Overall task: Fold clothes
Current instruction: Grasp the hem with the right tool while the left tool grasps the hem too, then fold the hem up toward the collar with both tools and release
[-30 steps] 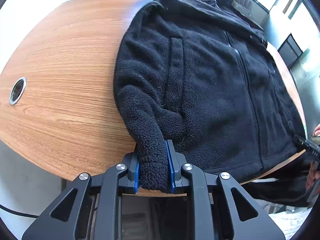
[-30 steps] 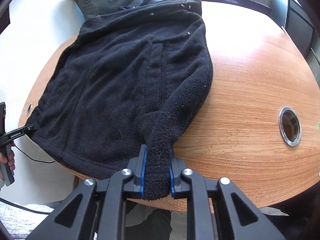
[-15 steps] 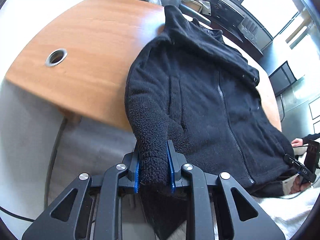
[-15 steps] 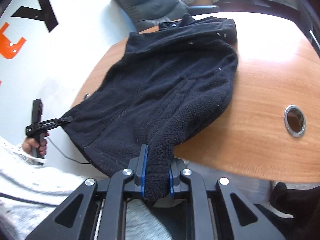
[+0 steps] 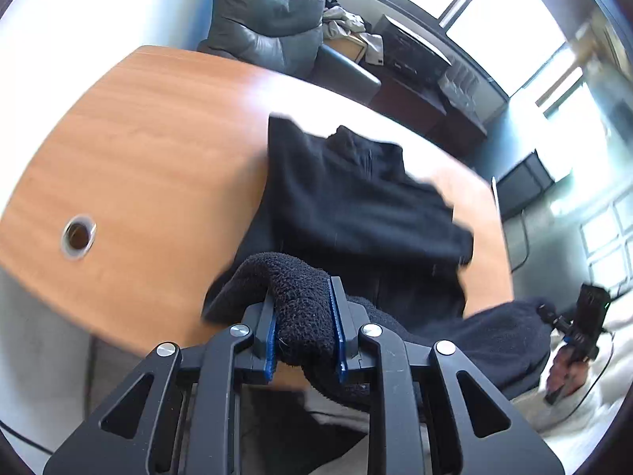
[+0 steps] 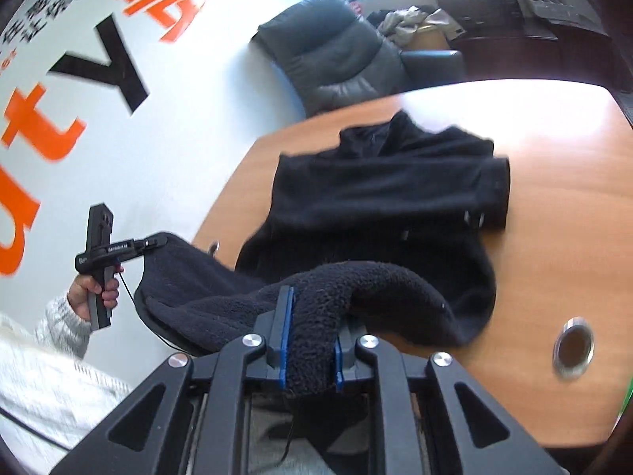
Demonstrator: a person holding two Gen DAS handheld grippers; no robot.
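A black fleece jacket (image 5: 356, 206) lies on the wooden table (image 5: 150, 150), with its near part lifted off the table edge. My left gripper (image 5: 304, 332) is shut on a thick bunch of the fleece, raised above the near edge. My right gripper (image 6: 306, 336) is shut on another bunch of the same jacket (image 6: 376, 206), also raised. The fleece sags between the two grips. The left gripper also shows in the right wrist view (image 6: 154, 243), and the right one in the left wrist view (image 5: 554, 316).
A round cable hole (image 5: 78, 235) sits in the table to the left of the jacket; it also shows in the right wrist view (image 6: 573, 346). A dark leather chair (image 5: 273, 12) stands behind the table. A wall with orange and black lettering (image 6: 79, 79) is at the left.
Both grippers have risen and pulled back from the table, lifting the jacket's near corners. The jacket's near half has come off the table and folds over toward its far half.
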